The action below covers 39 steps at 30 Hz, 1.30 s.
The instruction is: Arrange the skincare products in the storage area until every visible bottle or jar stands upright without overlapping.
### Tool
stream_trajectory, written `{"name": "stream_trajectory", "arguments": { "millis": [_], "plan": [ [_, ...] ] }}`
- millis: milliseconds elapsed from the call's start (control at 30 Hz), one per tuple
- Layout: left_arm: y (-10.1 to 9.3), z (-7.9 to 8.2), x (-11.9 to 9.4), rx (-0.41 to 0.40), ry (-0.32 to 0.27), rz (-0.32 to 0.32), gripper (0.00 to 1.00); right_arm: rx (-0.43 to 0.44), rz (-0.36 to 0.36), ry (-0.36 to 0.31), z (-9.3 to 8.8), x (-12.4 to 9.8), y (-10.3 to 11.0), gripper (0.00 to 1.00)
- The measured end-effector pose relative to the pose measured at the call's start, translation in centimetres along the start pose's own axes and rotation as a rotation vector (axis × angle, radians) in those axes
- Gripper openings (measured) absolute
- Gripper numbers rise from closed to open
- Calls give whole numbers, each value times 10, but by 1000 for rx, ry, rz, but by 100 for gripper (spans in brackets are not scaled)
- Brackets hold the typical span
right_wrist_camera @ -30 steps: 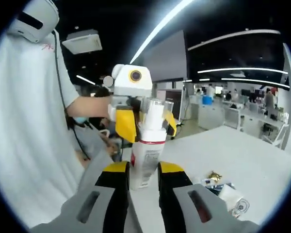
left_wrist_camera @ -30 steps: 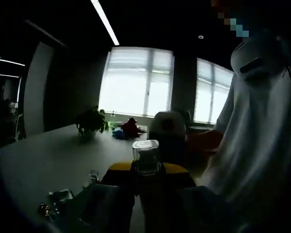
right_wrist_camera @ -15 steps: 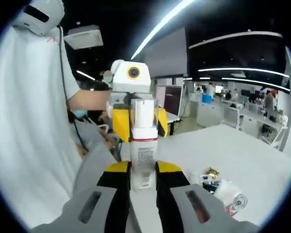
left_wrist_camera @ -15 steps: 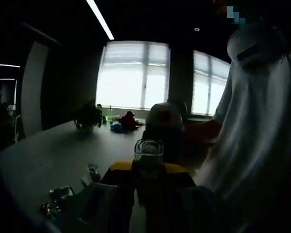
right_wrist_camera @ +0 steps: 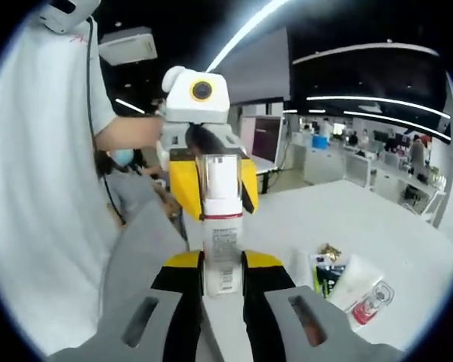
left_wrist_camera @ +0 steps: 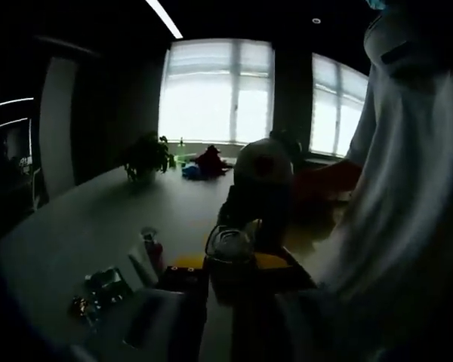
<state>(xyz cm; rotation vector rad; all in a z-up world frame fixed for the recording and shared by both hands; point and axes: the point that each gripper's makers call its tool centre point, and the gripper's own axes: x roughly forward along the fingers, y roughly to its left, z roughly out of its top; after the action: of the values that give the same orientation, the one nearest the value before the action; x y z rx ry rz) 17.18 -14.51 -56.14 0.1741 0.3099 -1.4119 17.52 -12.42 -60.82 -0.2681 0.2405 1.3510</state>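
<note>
The right gripper (right_wrist_camera: 222,273) clamps a white bottle (right_wrist_camera: 221,253) upright. The left gripper (right_wrist_camera: 210,185) grasps its clear cap (right_wrist_camera: 220,176). A tube (right_wrist_camera: 352,283) lies on the tabletop (right_wrist_camera: 362,226).

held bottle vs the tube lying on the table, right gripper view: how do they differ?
The white bottle stands upright; the white tube lies flat. The bottle sits off the table, gripped low by the right claw and near its clear cap by the left claw; nothing grips the tube, which rests beside small packets. Both have white bodies with red markings.
</note>
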Motion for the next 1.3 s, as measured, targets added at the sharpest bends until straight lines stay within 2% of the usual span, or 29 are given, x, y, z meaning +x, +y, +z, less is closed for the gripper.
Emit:
{"name": "stream_trajectory", "arguments": {
  "millis": [567, 667, 833, 1000, 1300],
  "plan": [
    [2, -17, 18, 79, 155, 40, 17, 6, 7, 44, -32, -3, -6, 18],
    [3, -24, 28, 64, 190, 49, 16, -6, -2, 86, -45, -5, -12, 19],
    [5, -35, 42, 114, 251, 57, 16, -6, 2, 122, -61, -6, -16, 19],
    [16, -46, 53, 108, 282, 52, 16, 1, 3, 156, -75, -6, -23, 19],
    [39, -71, 72, 43, 326, 63, 15, 33, -3, 213, -108, -1, -43, 19]
  ]
}}
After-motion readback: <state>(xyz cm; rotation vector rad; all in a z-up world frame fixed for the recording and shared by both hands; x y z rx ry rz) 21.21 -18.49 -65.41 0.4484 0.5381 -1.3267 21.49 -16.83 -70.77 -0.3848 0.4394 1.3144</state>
